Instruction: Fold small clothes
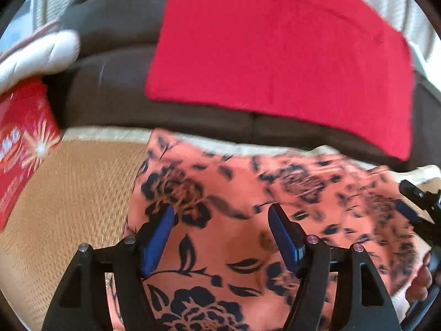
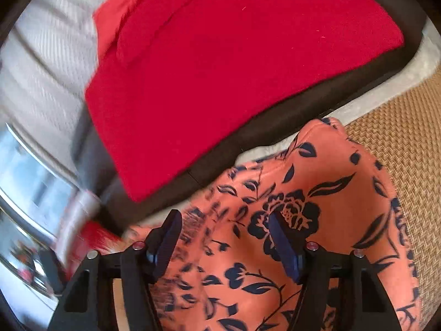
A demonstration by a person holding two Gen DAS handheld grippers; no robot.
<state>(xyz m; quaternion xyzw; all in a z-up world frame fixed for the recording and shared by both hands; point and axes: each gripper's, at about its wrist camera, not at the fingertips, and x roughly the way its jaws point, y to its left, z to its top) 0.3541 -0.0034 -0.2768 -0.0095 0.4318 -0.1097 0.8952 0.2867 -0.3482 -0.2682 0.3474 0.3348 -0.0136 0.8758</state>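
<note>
A coral garment with a dark blue flower print (image 1: 234, 220) lies spread on a woven tan mat (image 1: 77, 193); it also shows in the right wrist view (image 2: 317, 220). My left gripper (image 1: 220, 212) is open, its blue pads above the cloth's near part. My right gripper (image 2: 224, 220) is open above the cloth's left side. Neither holds the cloth. The right gripper's black frame also shows at the far right of the left wrist view (image 1: 421, 209).
A red folded cloth (image 1: 275, 49) lies on a dark brown sofa (image 1: 115, 63) behind the mat. A red printed box (image 1: 22, 143) and a white quilted item (image 1: 35, 55) are at the left. The mat extends right (image 2: 408, 127).
</note>
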